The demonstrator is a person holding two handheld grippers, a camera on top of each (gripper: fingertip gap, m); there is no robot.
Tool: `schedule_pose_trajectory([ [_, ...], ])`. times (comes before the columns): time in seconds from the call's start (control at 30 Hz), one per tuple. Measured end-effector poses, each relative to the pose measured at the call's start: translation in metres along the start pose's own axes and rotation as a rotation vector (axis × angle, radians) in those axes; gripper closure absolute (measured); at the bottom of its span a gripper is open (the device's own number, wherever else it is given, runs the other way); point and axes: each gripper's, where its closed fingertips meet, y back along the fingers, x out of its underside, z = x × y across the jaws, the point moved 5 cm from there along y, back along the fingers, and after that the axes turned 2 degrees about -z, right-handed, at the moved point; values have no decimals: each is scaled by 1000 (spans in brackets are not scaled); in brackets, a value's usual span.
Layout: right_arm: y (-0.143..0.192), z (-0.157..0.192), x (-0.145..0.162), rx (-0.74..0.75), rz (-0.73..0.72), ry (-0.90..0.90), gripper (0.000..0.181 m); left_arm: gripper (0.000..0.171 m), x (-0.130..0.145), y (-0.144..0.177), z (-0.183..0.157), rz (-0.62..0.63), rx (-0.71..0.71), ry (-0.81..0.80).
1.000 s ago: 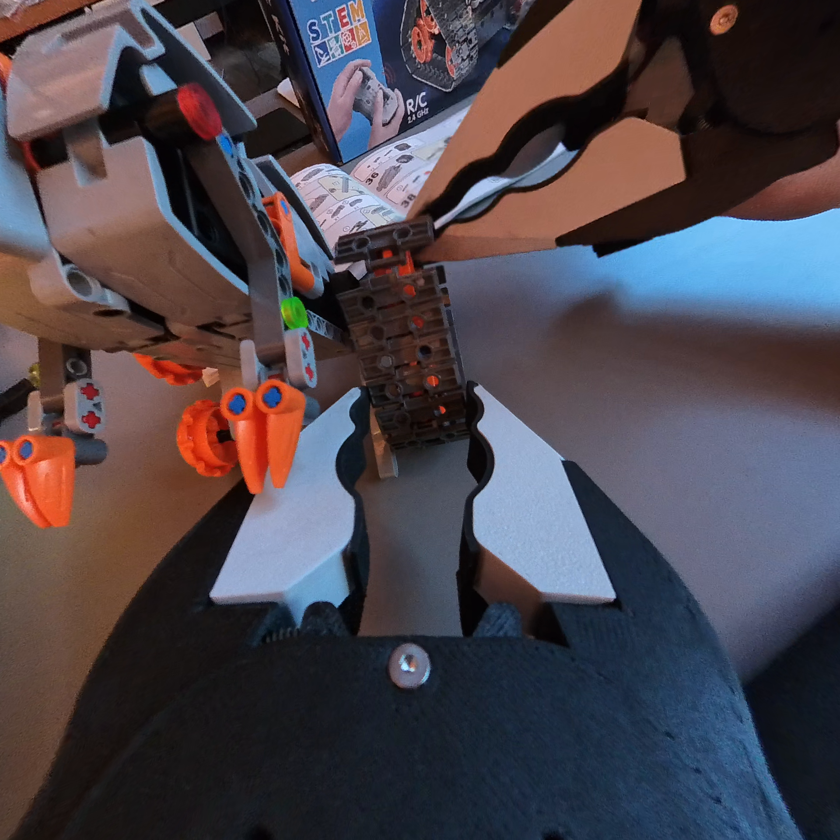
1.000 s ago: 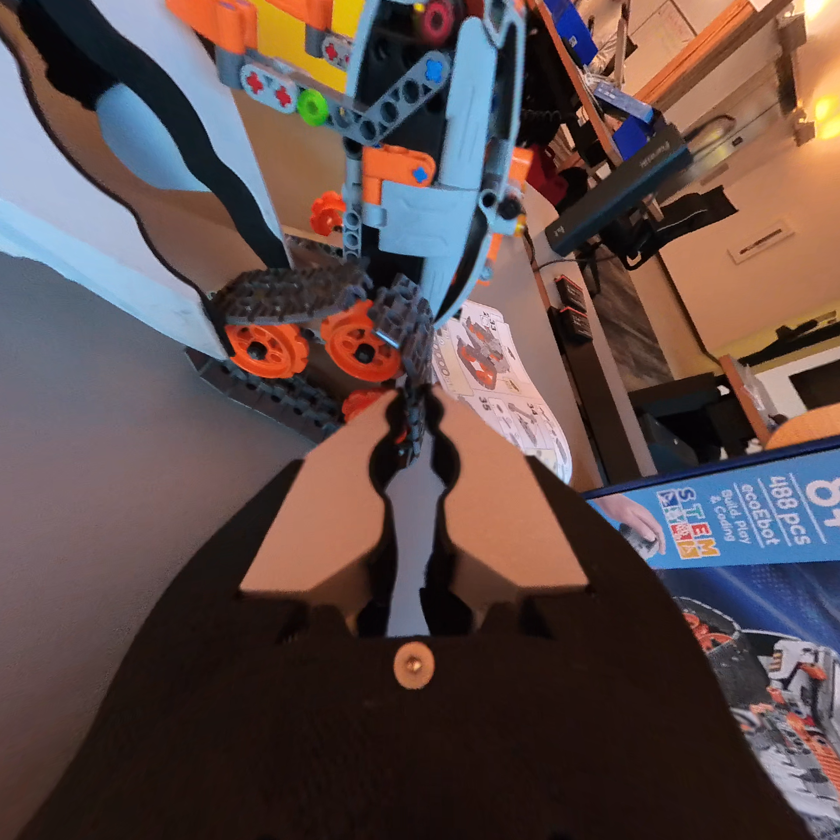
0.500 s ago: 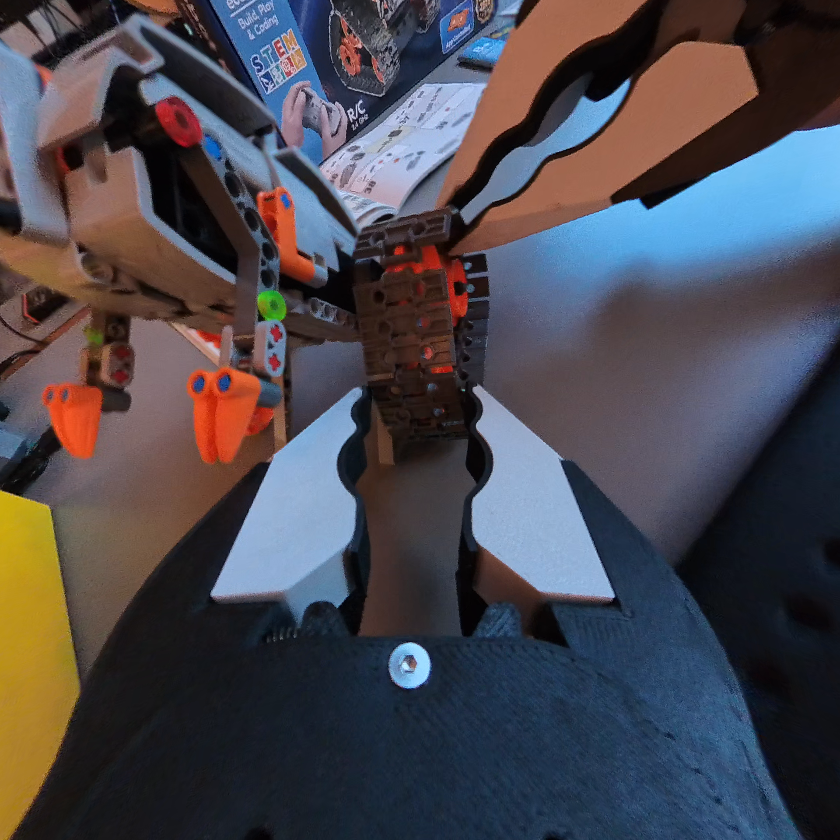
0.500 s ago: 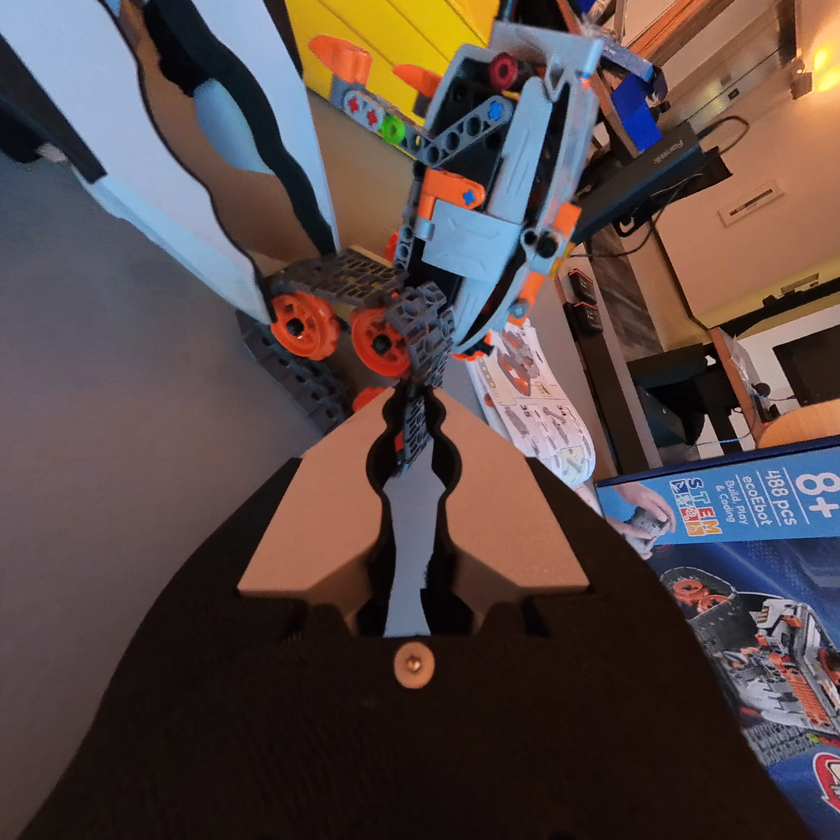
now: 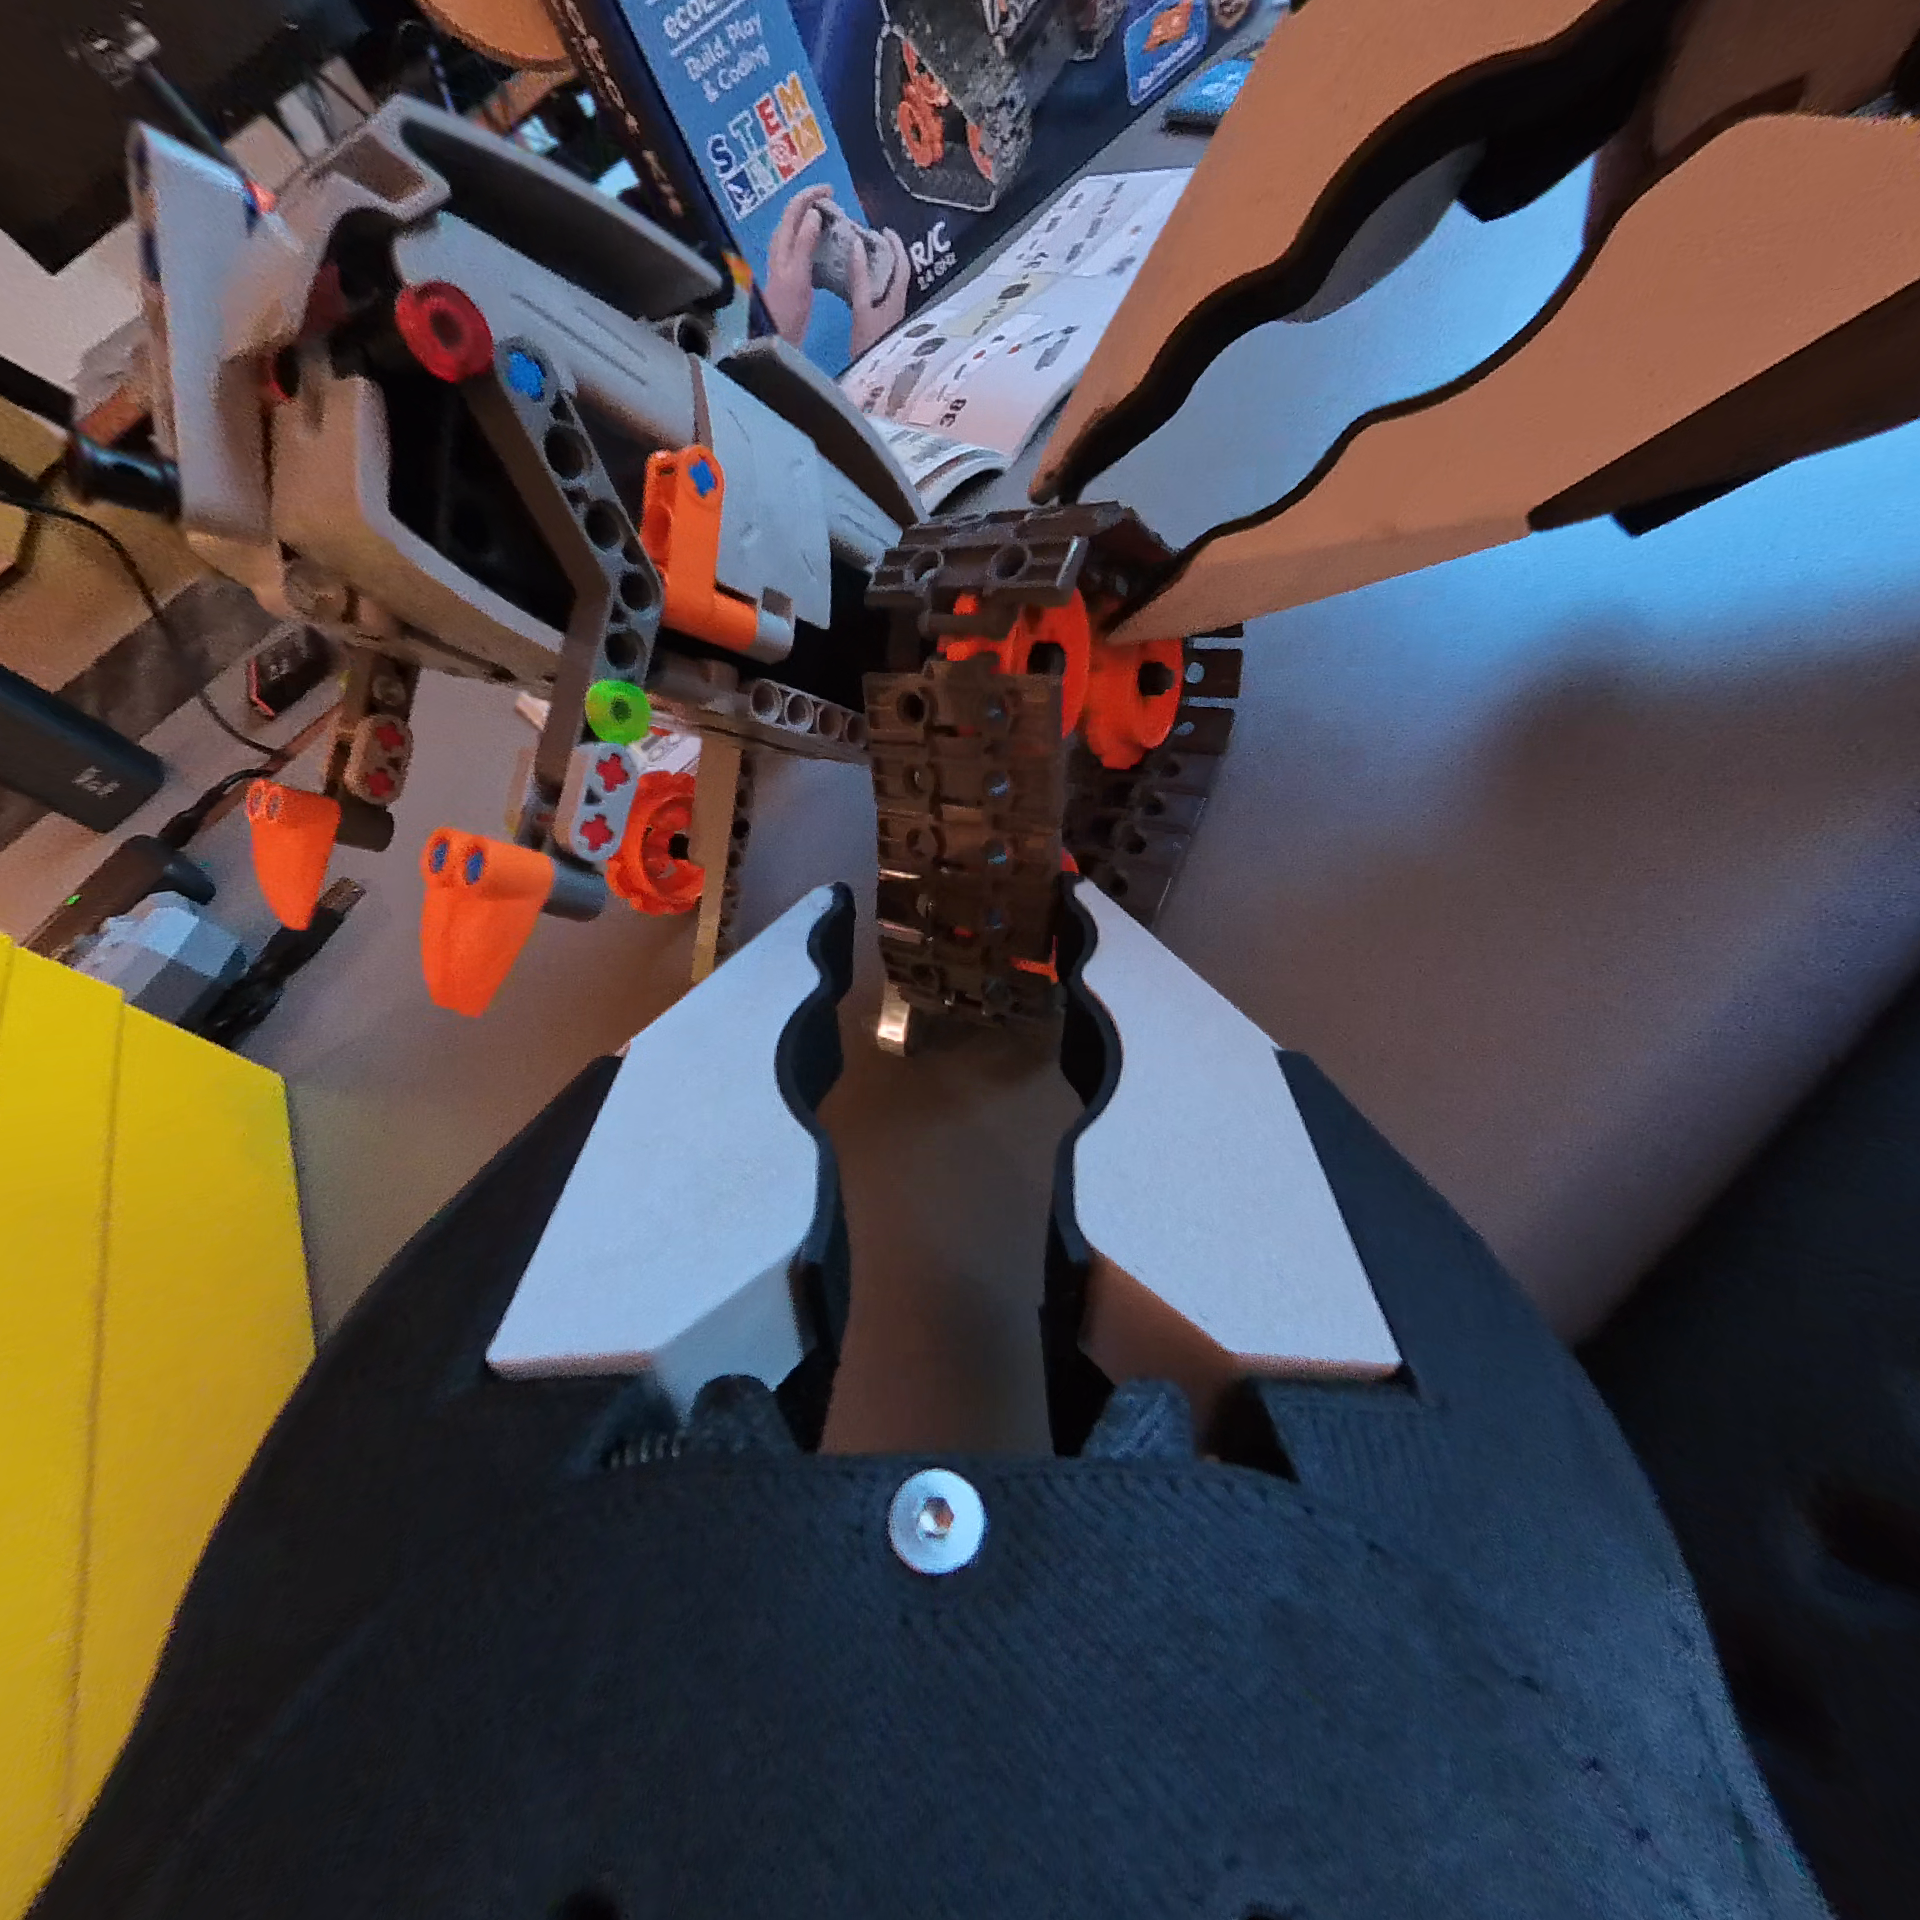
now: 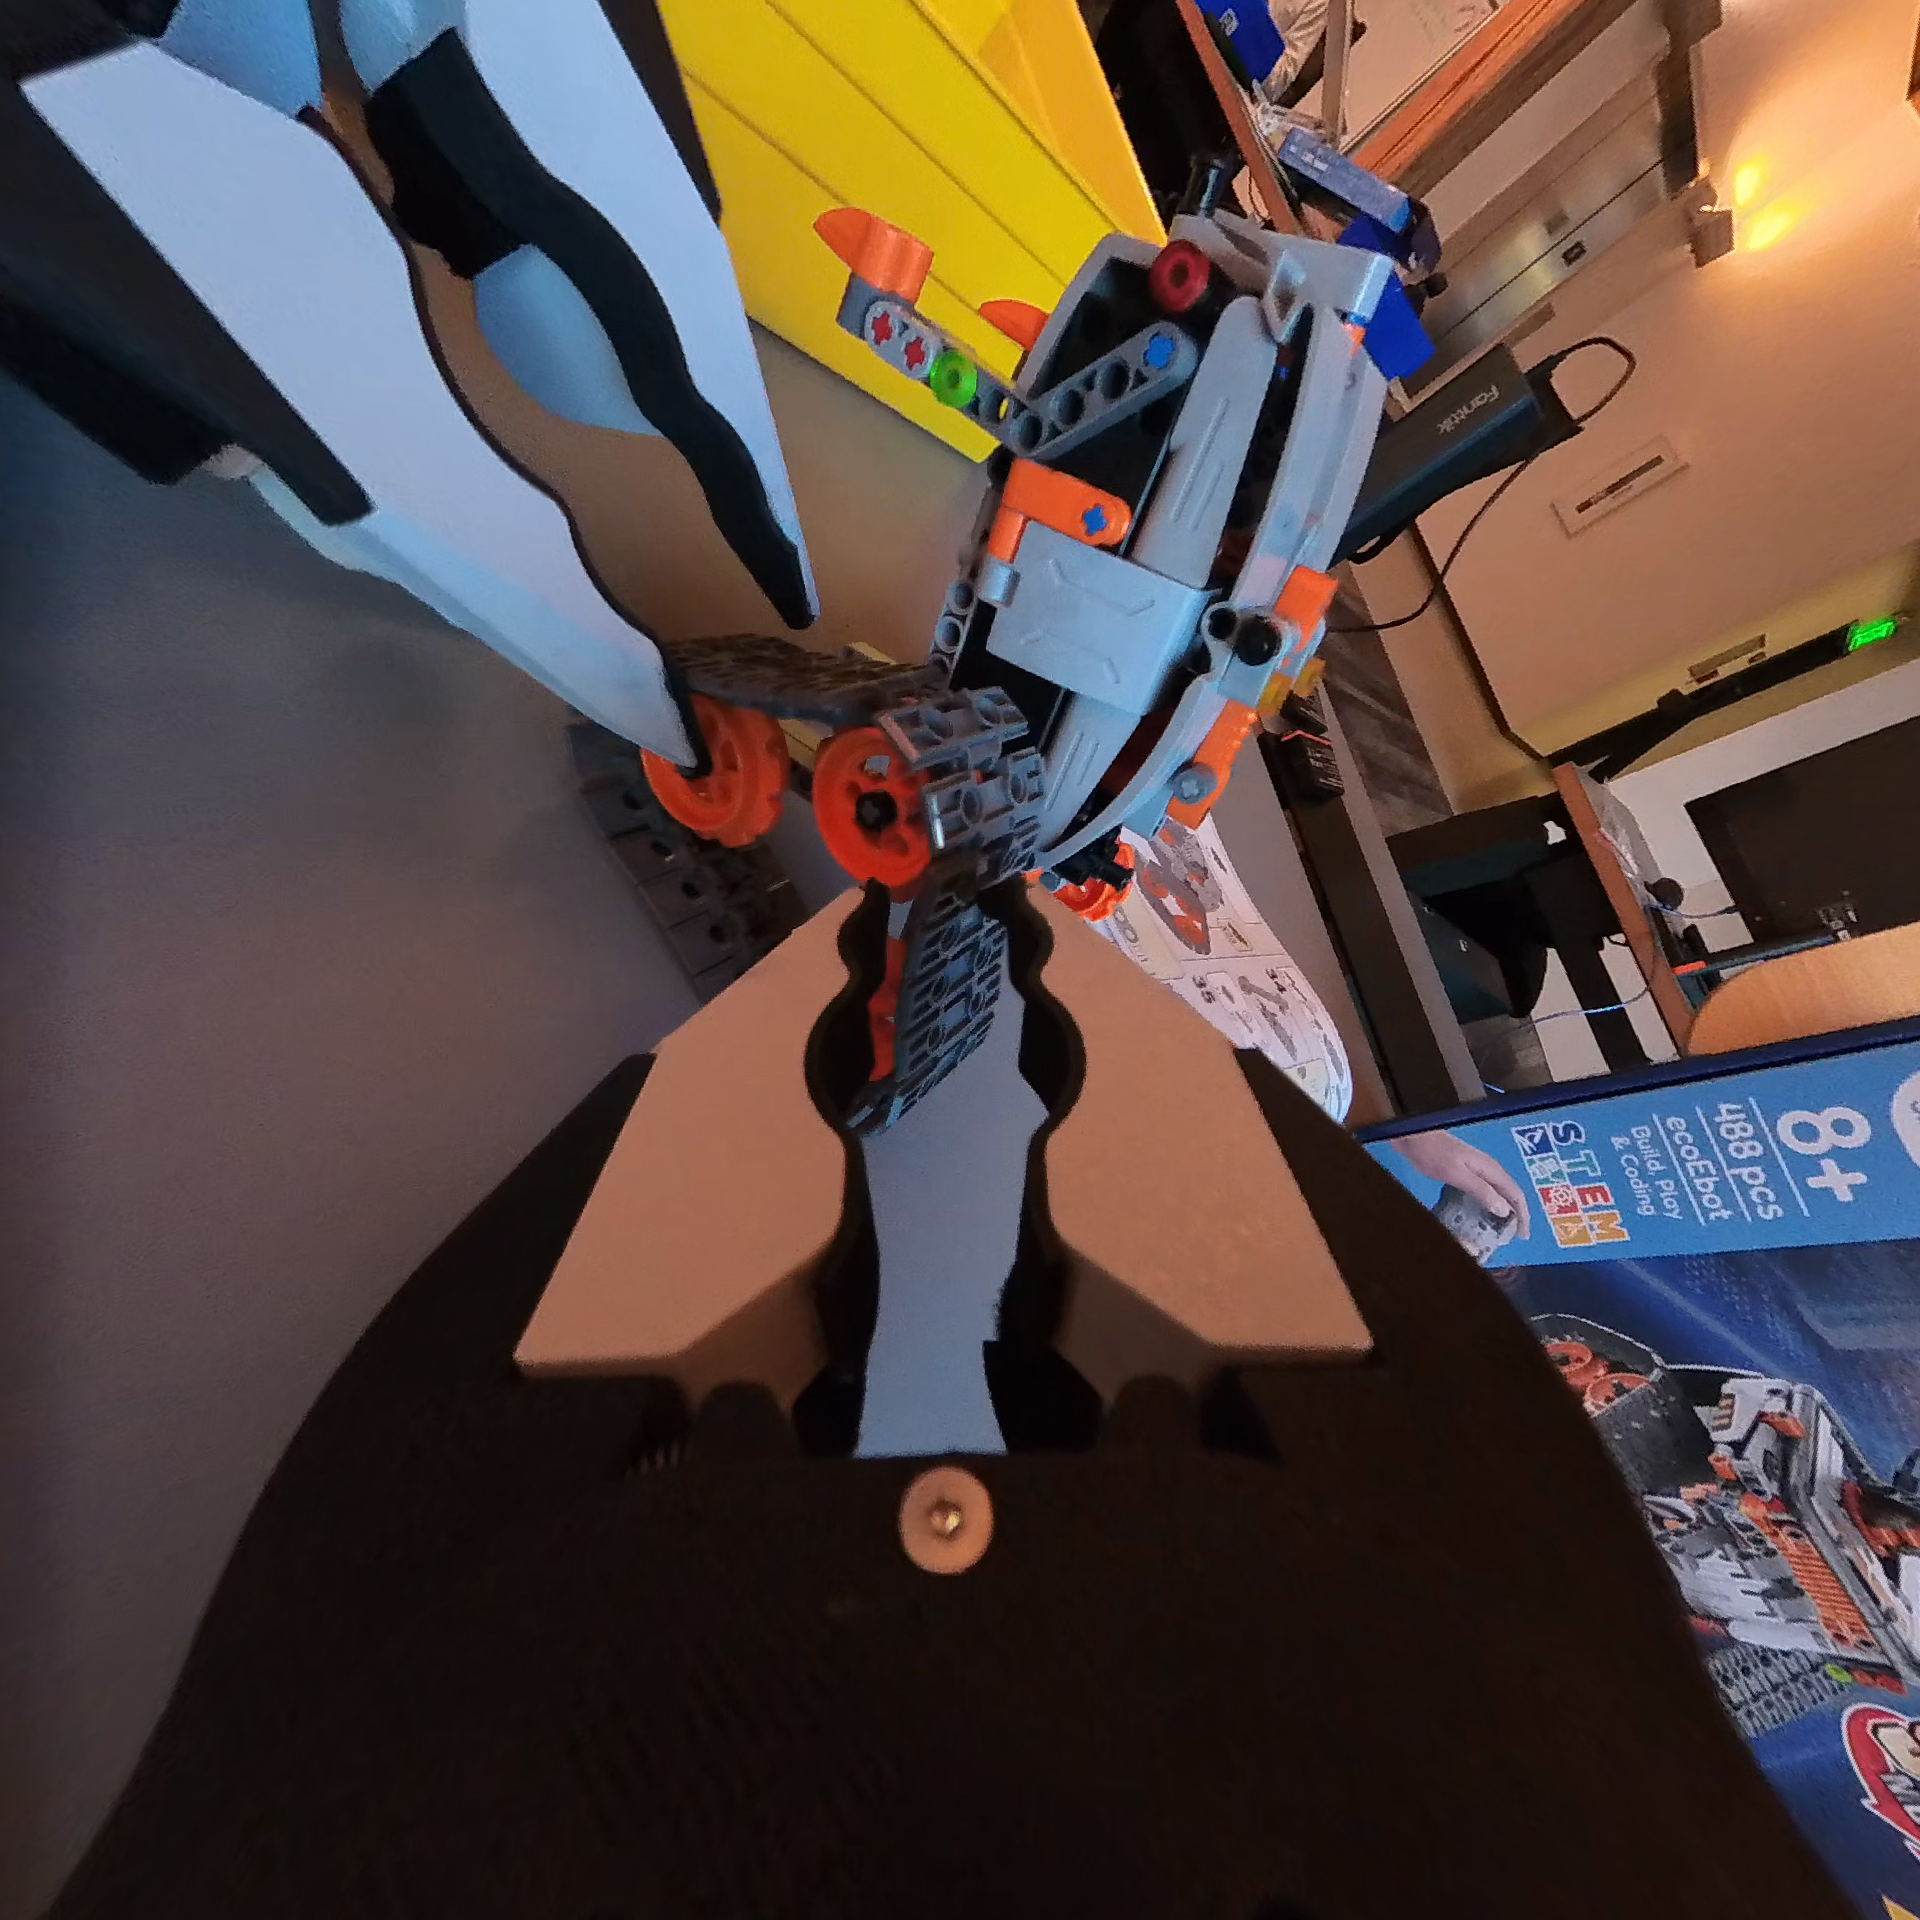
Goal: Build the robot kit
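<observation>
A brick-built robot with a grey body [image 5: 436, 499] and orange parts hangs tilted above the grey table [image 5: 1507, 883]. My left gripper [image 5: 956, 909] is shut on the lower end of its dark track [image 5: 966, 831], beside the orange wheels [image 5: 1039, 655]. My right gripper [image 6: 943, 914] is shut on another stretch of the track [image 6: 940, 1008], just below the body [image 6: 1101, 623]. In the left wrist view the right gripper [image 5: 1086, 556] pinches the top of the track loop. In the right wrist view the left gripper [image 6: 738, 681] sits by an orange wheel [image 6: 717, 779].
A blue product box [image 5: 831, 135] stands at the back and also shows in the right wrist view [image 6: 1662, 1174]. An open instruction booklet [image 5: 997, 343] lies by it. A yellow bin [image 5: 125, 1247] is on the left. Cables and a black device [image 6: 1455, 436] are behind. My hands' fingertips stand some 6 centimetres from each other.
Both grippers have swung with the robot model still held between them. It is tilted further, the wheels show more, and the yellow bin has come into view.
</observation>
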Motion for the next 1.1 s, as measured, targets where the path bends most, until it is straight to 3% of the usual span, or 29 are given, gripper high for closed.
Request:
schedule_pose_trajectory([
  [0.5,0,-4,-6,-2,-57,-19,155,141,-36,6,-17,44,-214,-5],
  [0.73,-2,-2,-12,-17,-72,-3,154,159,-31,-4,-16,79,-249,32],
  [1.1,4,-7,-9,-29,-80,-76,165,162,-30,6,-10,42,-281,94],
])
